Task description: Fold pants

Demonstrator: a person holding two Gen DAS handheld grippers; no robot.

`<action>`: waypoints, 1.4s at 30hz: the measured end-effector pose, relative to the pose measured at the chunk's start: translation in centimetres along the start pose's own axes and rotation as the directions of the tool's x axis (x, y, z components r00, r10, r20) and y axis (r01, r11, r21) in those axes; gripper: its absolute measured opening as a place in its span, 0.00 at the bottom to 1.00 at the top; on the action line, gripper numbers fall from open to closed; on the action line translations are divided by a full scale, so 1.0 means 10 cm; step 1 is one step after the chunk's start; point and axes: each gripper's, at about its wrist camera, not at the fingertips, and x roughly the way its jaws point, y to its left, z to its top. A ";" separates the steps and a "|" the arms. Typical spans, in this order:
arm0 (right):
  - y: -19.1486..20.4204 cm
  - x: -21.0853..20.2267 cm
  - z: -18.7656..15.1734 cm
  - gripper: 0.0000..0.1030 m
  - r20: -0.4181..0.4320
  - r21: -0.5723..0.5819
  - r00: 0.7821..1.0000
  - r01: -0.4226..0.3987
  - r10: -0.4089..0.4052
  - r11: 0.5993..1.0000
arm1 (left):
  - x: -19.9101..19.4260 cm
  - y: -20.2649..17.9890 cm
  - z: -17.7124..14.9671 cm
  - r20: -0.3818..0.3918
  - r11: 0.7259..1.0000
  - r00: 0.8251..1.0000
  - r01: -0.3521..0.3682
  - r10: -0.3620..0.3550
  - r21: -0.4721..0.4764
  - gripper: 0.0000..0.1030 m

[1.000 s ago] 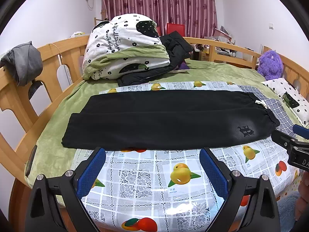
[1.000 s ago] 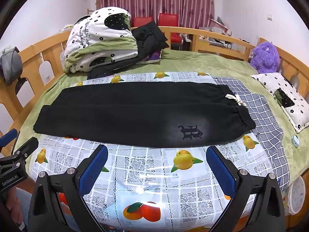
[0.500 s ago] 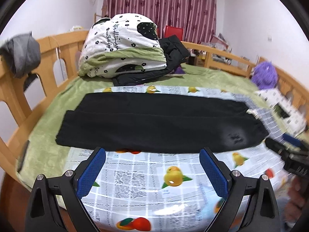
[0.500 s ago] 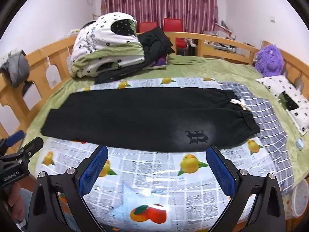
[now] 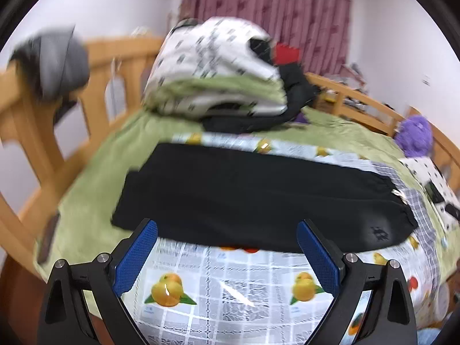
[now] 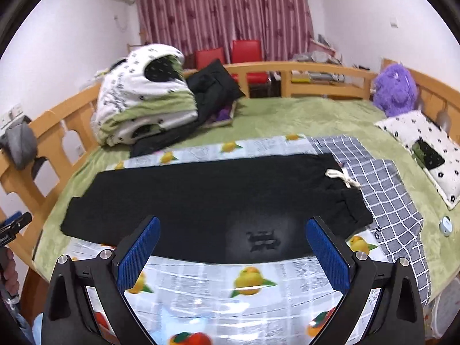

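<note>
Lying flat across the fruit-print cloth (image 6: 201, 284) on the bed: black pants (image 6: 218, 201), legs doubled lengthwise, white drawstring (image 6: 342, 176) at right. Hovering wide open, gripping nothing: left gripper (image 5: 227, 256), right gripper (image 6: 233, 254).

Black pants (image 6: 218, 201), folded lengthwise, legs stacked, laid flat across fruit-print sheet (image 6: 207, 284) on bed. Elastic waistband at right with white drawstring bow (image 6: 342, 177); dark emblem (image 6: 263, 240) near front edge; cuffs at left.
</note>
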 end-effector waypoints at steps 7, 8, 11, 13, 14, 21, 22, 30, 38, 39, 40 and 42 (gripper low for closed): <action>-0.70 0.98 -0.63 0.80 -0.174 0.126 0.984 -0.018 0.040 0.992 | 1.00 0.47 -0.36 -0.109 0.993 0.994 -0.027 0.014 -0.118 0.94; -0.80 1.15 -0.77 0.78 -0.208 0.152 0.977 -0.007 0.039 0.988 | 1.14 0.55 -0.42 -0.119 0.990 0.993 -0.021 0.004 -0.136 0.94; -1.05 1.43 -1.02 0.77 -0.245 0.259 0.967 -0.009 0.075 0.966 | 1.44 0.72 -0.52 -0.144 0.983 0.989 0.012 -0.039 -0.183 0.93; -1.18 1.52 -1.10 0.77 -0.230 0.331 0.967 -0.026 0.108 0.943 | 1.60 0.81 -0.53 -0.145 0.974 0.988 0.019 -0.053 -0.227 0.93; -1.26 1.55 -1.11 0.77 -0.203 0.375 0.970 -0.049 0.133 0.926 | 1.69 0.85 -0.53 -0.150 0.968 0.986 0.028 -0.068 -0.251 0.93; -1.38 1.75 -1.03 0.77 -0.179 0.478 0.969 -0.064 0.169 0.876 | 1.90 0.88 -0.48 -0.151 0.944 0.987 0.003 -0.056 -0.329 0.91; -1.38 1.78 -1.01 0.77 -0.170 0.483 0.969 -0.077 0.179 0.872 | 1.89 0.87 -0.49 -0.148 0.946 0.987 0.005 -0.056 -0.324 0.91; -1.20 2.05 -0.98 0.66 -0.167 0.427 0.970 -0.090 0.176 0.900 | 1.97 0.86 -0.49 -0.130 0.965 0.991 -0.025 -0.010 -0.262 0.87; -0.99 2.01 -0.64 0.12 -0.171 0.369 0.979 -0.044 0.115 0.928 | 1.85 1.05 -0.13 -0.133 0.954 0.991 -0.044 0.004 -0.297 0.05; -0.93 1.92 -0.50 0.11 -0.141 0.330 0.983 -0.063 0.115 0.942 | 1.76 1.07 -0.03 -0.096 0.953 0.995 -0.005 -0.025 -0.302 0.05; -0.89 1.87 -0.42 0.11 -0.124 0.305 0.985 -0.073 0.116 0.950 | 1.71 1.06 0.05 -0.078 0.954 0.996 0.012 -0.037 -0.298 0.05; -0.81 1.82 -0.14 0.11 -0.090 0.258 0.989 -0.088 0.114 0.962 | 1.65 1.01 0.31 -0.026 0.962 0.999 0.037 -0.045 -0.269 0.05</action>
